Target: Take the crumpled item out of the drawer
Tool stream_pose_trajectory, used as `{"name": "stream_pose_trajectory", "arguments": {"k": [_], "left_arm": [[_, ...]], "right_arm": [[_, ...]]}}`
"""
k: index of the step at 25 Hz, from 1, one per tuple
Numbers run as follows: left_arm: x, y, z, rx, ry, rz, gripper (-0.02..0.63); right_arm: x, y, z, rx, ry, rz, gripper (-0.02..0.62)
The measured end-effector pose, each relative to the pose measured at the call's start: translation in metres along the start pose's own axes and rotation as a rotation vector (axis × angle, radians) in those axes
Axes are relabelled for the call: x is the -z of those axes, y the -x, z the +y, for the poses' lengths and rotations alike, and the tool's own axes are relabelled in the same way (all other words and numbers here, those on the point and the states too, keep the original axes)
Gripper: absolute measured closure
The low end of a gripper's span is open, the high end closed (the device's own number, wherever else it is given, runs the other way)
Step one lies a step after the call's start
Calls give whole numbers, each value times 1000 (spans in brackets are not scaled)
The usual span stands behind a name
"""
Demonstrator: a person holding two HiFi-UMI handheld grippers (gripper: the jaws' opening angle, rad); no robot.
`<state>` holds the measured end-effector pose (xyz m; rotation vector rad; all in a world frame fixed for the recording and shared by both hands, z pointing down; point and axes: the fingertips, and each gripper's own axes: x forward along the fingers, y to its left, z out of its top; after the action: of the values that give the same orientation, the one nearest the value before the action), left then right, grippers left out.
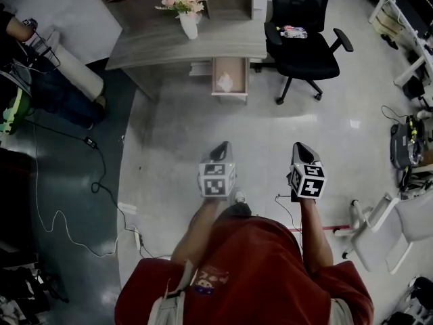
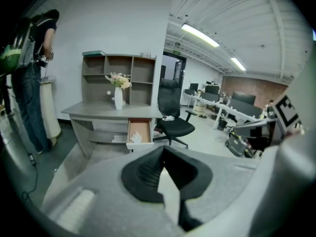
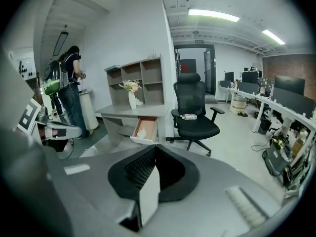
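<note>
The wooden drawer (image 1: 230,95) stands pulled out from the grey desk (image 1: 162,49), far ahead of me. Inside it lies a white crumpled item (image 1: 224,82). Both gripper views also show the drawer (image 2: 139,131) (image 3: 144,127) and the crumpled item (image 2: 135,138) (image 3: 141,133), small and distant. My left gripper (image 1: 222,147) (image 2: 163,148) and right gripper (image 1: 300,147) (image 3: 154,147) are held side by side over the floor, well short of the desk. Each has its jaws together and holds nothing.
A black office chair (image 1: 303,42) with a bottle (image 1: 292,31) on its seat stands right of the drawer. A vase of flowers (image 1: 189,11) sits on the desk. Another person (image 1: 47,87) stands at the left; cables (image 1: 67,181) run over the floor. A white chair (image 1: 399,232) is at the right.
</note>
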<state>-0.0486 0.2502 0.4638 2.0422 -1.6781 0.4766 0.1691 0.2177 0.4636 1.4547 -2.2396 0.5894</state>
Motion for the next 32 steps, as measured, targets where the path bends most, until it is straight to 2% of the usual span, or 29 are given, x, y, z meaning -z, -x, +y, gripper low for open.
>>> {"name": "stream_pose_trajectory", "arguments": {"k": [11, 15, 24, 32], "left_arm": [[-36, -38, 67, 14, -1, -11, 607], [-41, -49, 77, 17, 9, -7, 607], [-51, -97, 79, 7, 11, 16, 607], [-104, -172, 84, -16, -3, 33, 607]], "right_arm": [[-46, -66, 40, -2, 7, -13, 594], [-45, -79, 41, -2, 8, 12, 594], [-56, -125, 17, -18, -2, 34, 594], [-111, -194, -27, -43, -8, 29, 594]]}}
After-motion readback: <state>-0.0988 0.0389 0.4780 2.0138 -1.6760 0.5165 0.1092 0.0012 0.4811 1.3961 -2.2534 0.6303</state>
